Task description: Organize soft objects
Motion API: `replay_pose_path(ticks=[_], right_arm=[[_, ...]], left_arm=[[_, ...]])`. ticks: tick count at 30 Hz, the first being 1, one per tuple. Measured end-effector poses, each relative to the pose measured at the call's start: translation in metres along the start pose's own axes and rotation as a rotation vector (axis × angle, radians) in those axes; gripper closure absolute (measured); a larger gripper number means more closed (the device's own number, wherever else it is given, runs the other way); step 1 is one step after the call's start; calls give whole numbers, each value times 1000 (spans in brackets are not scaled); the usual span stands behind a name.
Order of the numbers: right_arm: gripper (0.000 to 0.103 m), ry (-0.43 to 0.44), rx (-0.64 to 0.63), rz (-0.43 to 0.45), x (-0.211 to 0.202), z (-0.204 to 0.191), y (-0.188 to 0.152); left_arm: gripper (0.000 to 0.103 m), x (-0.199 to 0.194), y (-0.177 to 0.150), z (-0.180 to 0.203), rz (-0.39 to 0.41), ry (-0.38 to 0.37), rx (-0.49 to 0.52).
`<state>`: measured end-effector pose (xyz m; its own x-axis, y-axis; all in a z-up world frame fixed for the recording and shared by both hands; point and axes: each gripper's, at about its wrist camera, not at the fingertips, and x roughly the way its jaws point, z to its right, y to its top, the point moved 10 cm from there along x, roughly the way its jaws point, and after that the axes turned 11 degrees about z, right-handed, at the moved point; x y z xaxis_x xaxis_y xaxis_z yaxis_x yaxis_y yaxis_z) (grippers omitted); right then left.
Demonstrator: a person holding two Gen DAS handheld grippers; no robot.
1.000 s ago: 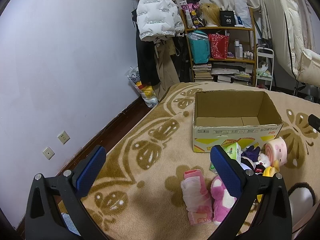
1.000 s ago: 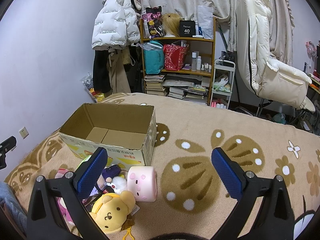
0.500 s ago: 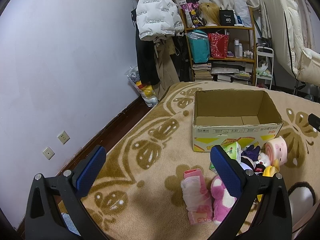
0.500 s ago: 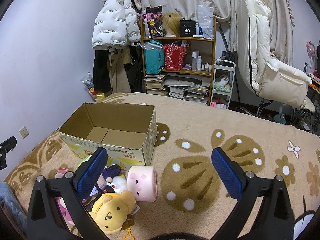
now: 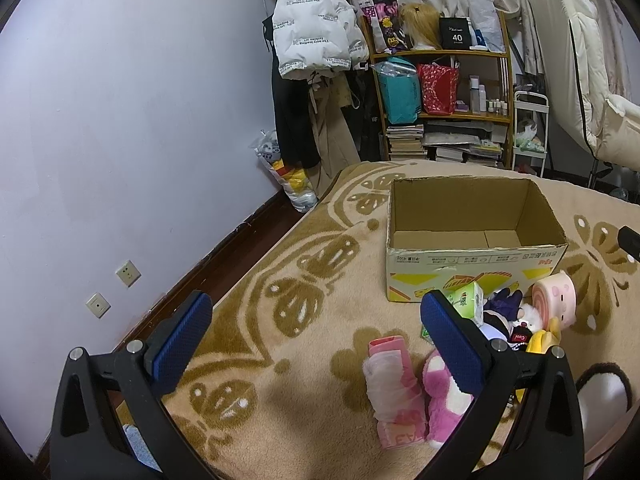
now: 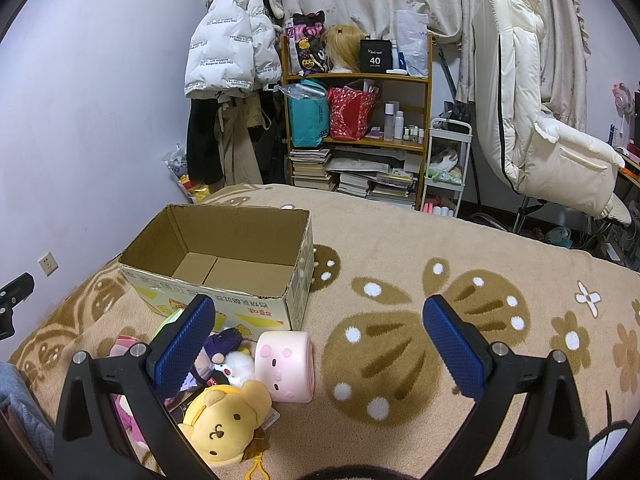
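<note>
An empty cardboard box (image 5: 472, 236) (image 6: 224, 256) sits on a beige blanket with brown patterns. In front of it lies a pile of soft toys: a pink roll-shaped plush (image 6: 286, 364) (image 5: 554, 298), a yellow dog plush (image 6: 224, 426), a dark purple doll (image 6: 222, 344) (image 5: 502, 310), a green pack (image 5: 466, 300), a pink wrapped pack (image 5: 392, 384) and a magenta plush (image 5: 442, 404). My left gripper (image 5: 316, 334) is open and empty, above the blanket left of the pile. My right gripper (image 6: 320, 338) is open and empty, just above and right of the pile.
A wooden shelf (image 6: 360, 128) with bags, books and bottles stands behind the bed. A white puffer jacket (image 6: 228, 52) hangs at the left. A cream recliner chair (image 6: 540, 136) stands at the right. The wall (image 5: 120, 120) runs along the bed's left edge.
</note>
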<state>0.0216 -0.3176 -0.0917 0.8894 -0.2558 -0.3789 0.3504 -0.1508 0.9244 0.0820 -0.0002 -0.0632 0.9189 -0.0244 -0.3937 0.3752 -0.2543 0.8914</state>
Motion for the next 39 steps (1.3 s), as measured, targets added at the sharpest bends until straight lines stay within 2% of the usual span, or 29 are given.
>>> replay_pose_path(ticks=[9, 19, 22, 25, 31, 39], right_arm=[[0, 2, 0, -2, 0, 0, 0], [0, 2, -4, -12, 1, 2, 3], [0, 7, -11, -24, 7, -8, -10], [0, 20, 3, -36, 10, -10, -6], [0, 56, 59, -88, 32, -14, -17], [0, 61, 30, -179, 60, -24, -36]], left_arm=[[0, 2, -3, -1, -22, 7, 0], [0, 15, -11, -6, -93, 11, -25], [0, 21, -13, -6, -116, 16, -27], [0, 28, -15, -6, -142, 21, -26], [0, 46, -26, -4, -216, 10, -44], [0, 83, -47, 5, -328, 1, -78]])
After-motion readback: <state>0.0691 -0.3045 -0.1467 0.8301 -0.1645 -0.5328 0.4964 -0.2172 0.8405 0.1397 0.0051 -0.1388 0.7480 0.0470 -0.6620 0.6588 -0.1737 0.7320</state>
